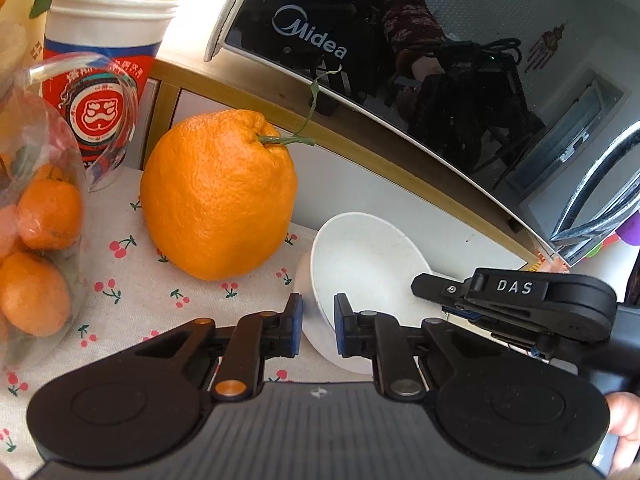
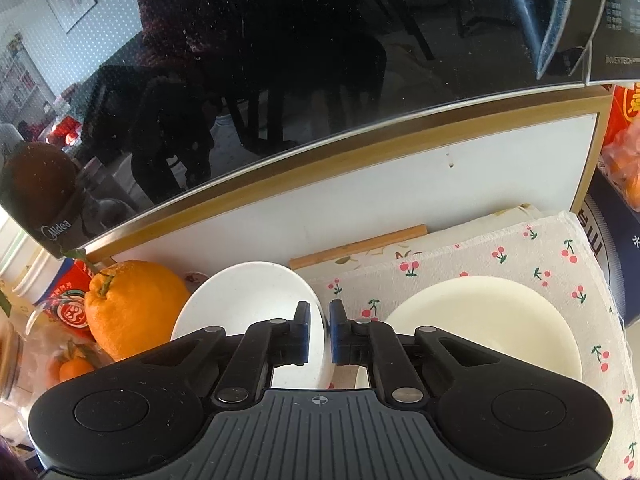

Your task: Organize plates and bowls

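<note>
Bowl sits pinched by its rim in both grippers, left and right, with the plate just right of the right jaws, stacking still undone.

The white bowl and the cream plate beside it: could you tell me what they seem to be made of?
White bowl: matte with faint specks, thin rim, so probably melamine or fibre plastic, possibly unglazed ceramic. Cream plate: smooth with a soft sheen, likely plastic or glazed ceramic; the pictures cannot settle which.
</note>
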Demonstrator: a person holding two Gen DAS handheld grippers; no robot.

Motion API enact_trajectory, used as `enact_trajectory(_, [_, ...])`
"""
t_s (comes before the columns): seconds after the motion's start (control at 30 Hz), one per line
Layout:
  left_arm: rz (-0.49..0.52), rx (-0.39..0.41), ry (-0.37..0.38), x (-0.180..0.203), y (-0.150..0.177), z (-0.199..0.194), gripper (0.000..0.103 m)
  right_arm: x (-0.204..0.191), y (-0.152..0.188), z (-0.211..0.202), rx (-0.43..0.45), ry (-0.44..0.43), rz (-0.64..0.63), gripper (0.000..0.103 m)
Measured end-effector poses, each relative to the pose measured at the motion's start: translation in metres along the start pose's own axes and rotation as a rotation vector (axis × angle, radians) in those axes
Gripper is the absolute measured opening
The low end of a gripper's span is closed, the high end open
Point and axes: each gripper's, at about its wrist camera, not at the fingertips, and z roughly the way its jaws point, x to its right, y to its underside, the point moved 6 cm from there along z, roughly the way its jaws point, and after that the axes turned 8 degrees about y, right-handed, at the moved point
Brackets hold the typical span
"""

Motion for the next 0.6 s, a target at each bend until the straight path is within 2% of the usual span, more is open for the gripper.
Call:
enact_trajectory(0.2, [-0.006,-0.001,0.001,0.008,-0.002,-0.013,0.012,-0.004,0.001,-0.022,0.021,-0.009,0.003,0.009])
enact_trajectory(0.6, [0.045,-0.020,-0.014,0.023,-0.001,-0.073,0.011,-0.018,0.020,-0.077,0.015,-0.023,0.032,0.011])
